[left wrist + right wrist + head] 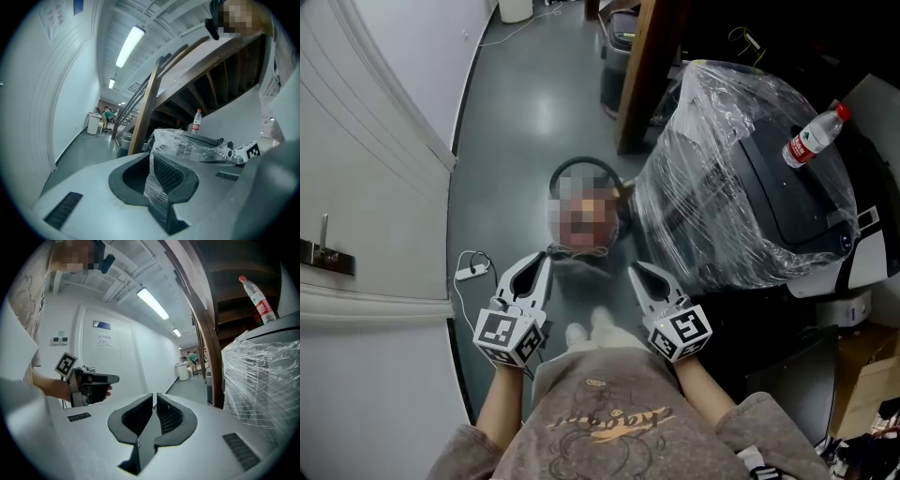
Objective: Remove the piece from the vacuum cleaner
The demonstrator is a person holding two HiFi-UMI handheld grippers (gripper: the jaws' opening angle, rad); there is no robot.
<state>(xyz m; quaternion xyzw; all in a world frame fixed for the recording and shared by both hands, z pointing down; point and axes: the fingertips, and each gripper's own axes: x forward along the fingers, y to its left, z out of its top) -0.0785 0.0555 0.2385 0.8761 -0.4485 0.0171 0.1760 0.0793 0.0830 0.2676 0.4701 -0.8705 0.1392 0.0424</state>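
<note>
The left tongs [542,264] and right tongs [637,272] are both closed, with nothing between them. The film-wrapped machine [741,178], probably the vacuum cleaner, stands just right of the right tongs, untouched. I judge the removal has not begun.

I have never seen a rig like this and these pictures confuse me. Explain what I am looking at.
No robot: a person holds a tool in each hand, the left gripper and the right gripper. One picture comes from a camera on the person's head, looking down at the grey floor; the other two ride on the grippers. Both pairs of jaws are closed and hold nothing. To the right stands a bulky machine wrapped in clear film, with a water bottle on top.
</note>
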